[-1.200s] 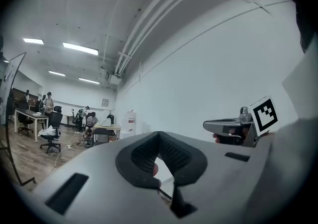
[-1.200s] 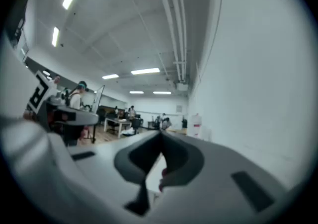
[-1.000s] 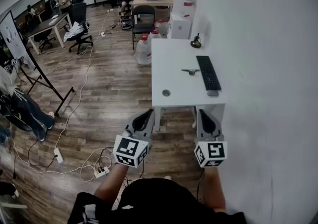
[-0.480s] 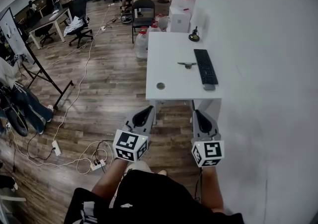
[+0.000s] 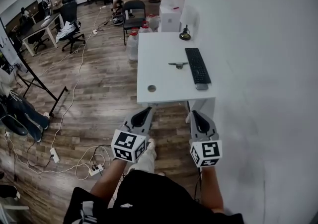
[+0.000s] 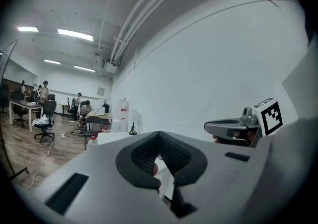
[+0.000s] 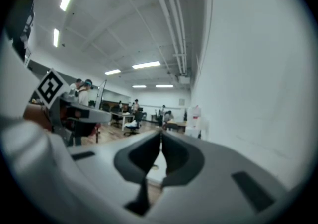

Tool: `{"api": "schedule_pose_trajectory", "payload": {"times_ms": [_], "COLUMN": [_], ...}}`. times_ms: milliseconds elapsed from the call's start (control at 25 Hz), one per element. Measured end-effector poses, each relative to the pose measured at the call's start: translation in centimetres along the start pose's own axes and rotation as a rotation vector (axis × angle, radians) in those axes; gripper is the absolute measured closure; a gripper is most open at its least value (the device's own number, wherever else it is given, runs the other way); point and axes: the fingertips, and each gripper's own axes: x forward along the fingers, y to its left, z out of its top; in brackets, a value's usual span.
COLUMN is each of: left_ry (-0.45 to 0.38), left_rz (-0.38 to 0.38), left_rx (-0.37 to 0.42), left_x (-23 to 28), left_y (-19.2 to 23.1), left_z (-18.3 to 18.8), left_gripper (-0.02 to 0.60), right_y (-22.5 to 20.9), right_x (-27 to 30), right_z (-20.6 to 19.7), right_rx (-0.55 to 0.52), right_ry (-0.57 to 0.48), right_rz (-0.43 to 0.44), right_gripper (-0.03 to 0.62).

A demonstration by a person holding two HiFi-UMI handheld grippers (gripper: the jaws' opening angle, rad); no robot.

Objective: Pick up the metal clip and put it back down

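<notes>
The left gripper (image 5: 147,111) and the right gripper (image 5: 195,113) are carried side by side in front of the person's body, both pointing toward 12 o'clock. Each gripper's own view shows its jaws clenched together on nothing. This reads as a carrying posture for the approach rather than a reach, and the jaws would have to part before any grasp.

Just past the tips, and apart from them, is the near edge of the white table (image 5: 159,51), which stands against the wall. A small round grey disc (image 5: 152,88), probably a cable port, sits near that edge at 11 o'clock.

Farther in, the metal clip (image 5: 178,64) lies untouched on the tabletop at roughly 12 o'clock. It is just at 9 o'clock of the black keyboard (image 5: 197,66), which runs lengthwise along the wall side. The clip lies on open surface, so it looks reachable from above, and the right gripper seems the better aligned.

A small dark object (image 5: 185,34) at the far corner is too small to identify.
</notes>
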Motion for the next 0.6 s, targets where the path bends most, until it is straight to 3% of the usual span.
{"api": "schedule_pose_trajectory", "payload": {"times_ms": [600], "left_ry": [0.025], "left_rz": [0.026], "left_rx": [-0.044], "left_x": [8.6], "left_y": [6.6], "left_z": [-0.6], "left_gripper": [0.560], "right_y": [-3.3], "right_x": [11.0], "right_z": [-1.6], "right_rx": [0.001], "right_ry": [0.035], "right_rz": [0.048], "right_gripper": [0.559]}}
